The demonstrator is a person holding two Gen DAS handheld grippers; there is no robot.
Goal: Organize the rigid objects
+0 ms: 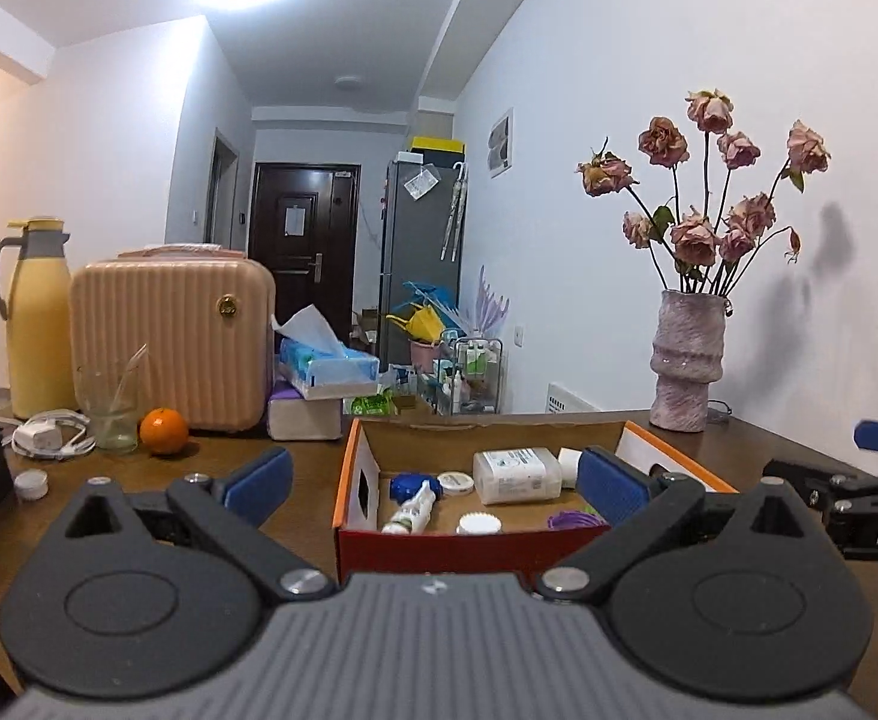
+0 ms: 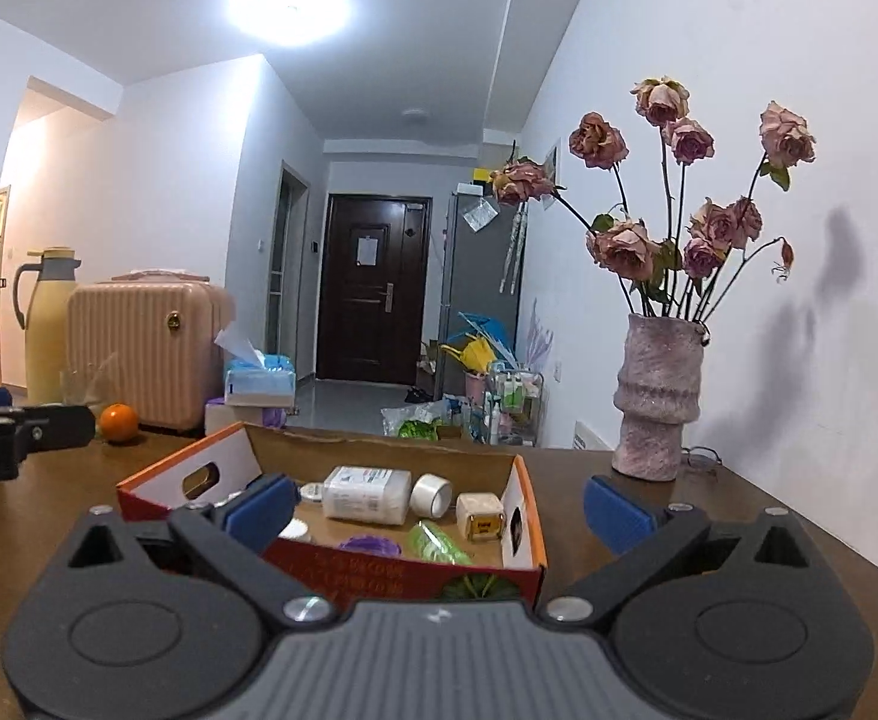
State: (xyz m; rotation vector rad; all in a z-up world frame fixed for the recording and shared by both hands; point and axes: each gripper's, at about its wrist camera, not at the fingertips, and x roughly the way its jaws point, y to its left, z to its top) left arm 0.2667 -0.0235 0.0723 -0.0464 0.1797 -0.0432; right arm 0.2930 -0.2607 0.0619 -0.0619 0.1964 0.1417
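Both grippers, left [image 1: 436, 483] and right [image 2: 439, 510], are hovering near the box [image 2: 526, 516] on the desk [image 2: 769, 516], jaws wide open, gripping nothing. Bottle [image 2: 367, 493] is lying inside the box.

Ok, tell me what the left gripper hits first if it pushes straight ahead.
Most likely the near red wall of the cardboard box. The left gripper is open and empty, aimed slightly downward at it. Depth is unclear; it may clear the rim and meet the white bottle.

walls: plain white [image 2: 169, 192], kinda bluish in this light
light: one bright round ceiling lamp [image 2: 288, 11]
hallway end: dark brown panelled door [image 2: 373, 294]
beside it: tall grey metal cabinet [image 1: 421, 258]
floor: pale grey tiles [image 2: 349, 396]
furniture: brown wooden table [image 2: 739, 516]
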